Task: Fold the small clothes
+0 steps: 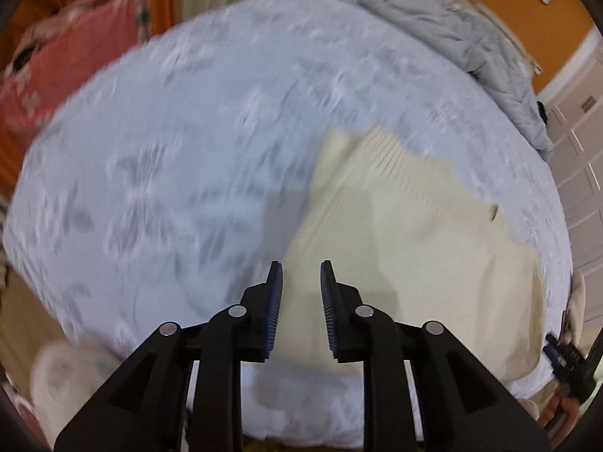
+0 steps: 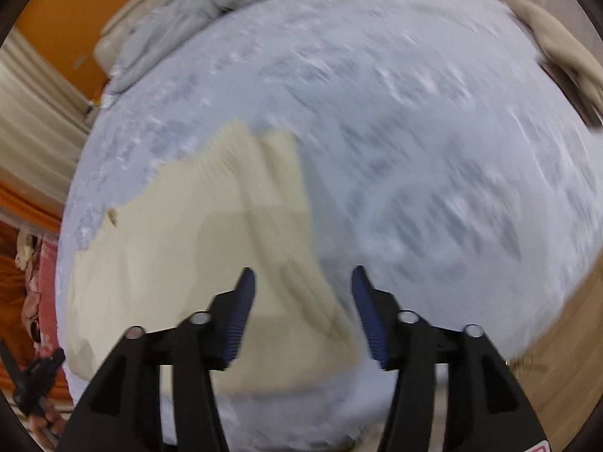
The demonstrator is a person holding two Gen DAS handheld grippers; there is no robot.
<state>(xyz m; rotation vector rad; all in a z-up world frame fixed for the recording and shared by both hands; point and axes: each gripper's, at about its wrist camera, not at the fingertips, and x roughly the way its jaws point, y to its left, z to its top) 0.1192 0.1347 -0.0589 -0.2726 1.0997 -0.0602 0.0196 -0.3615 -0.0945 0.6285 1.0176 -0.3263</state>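
A cream ribbed garment (image 1: 395,233) lies spread on the pale blue patterned bed cover (image 1: 169,150). My left gripper (image 1: 301,275) is open and empty, above the garment's left edge. In the right wrist view the same garment (image 2: 196,233) lies left of centre on the cover (image 2: 433,150). My right gripper (image 2: 303,277) is open and empty, above the garment's right edge near a folded-over strip. Each gripper shows in the other's view: the right one in the left wrist view (image 1: 565,358), the left one in the right wrist view (image 2: 34,373). Both views are blurred.
A grey quilt (image 1: 452,30) is bunched at the head of the bed, also in the right wrist view (image 2: 181,11). A pink patterned cloth (image 1: 68,67) hangs at the left. A beige garment (image 2: 557,49) lies at the bed's far right. White cupboards (image 1: 580,158) stand to the right.
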